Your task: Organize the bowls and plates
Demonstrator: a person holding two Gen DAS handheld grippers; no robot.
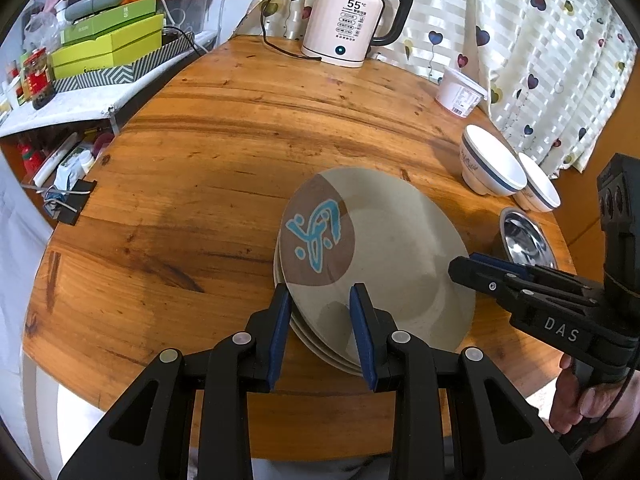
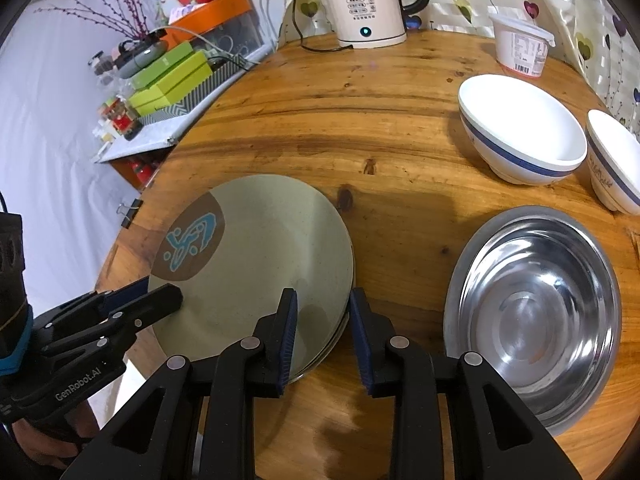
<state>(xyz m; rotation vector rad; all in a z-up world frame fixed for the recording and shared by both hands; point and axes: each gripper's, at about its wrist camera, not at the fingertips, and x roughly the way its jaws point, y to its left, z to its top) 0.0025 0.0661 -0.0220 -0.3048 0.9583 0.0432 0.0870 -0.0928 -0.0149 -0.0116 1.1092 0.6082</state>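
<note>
A stack of beige plates (image 1: 380,248) (image 2: 260,240), the top one bearing a brown patch with a blue mark, lies on the round wooden table (image 1: 200,180). My left gripper (image 1: 320,292) (image 2: 158,292) straddles the stack's near-left rim, one finger on the top plate and the other under the rims. My right gripper (image 2: 322,294) (image 1: 464,264) clasps the opposite rim the same way, its outer pad against the plate edges. To the right stand two white bowls with blue bands (image 2: 520,124) (image 2: 616,160) and a steel bowl (image 2: 532,308).
An electric kettle (image 1: 348,16) with its cord and a white lidded tub (image 1: 458,92) sit at the table's far edge by a curtain. A cluttered shelf with green boxes (image 1: 108,44) adjoins the table on the left. A binder clip (image 1: 68,200) hangs on the left rim.
</note>
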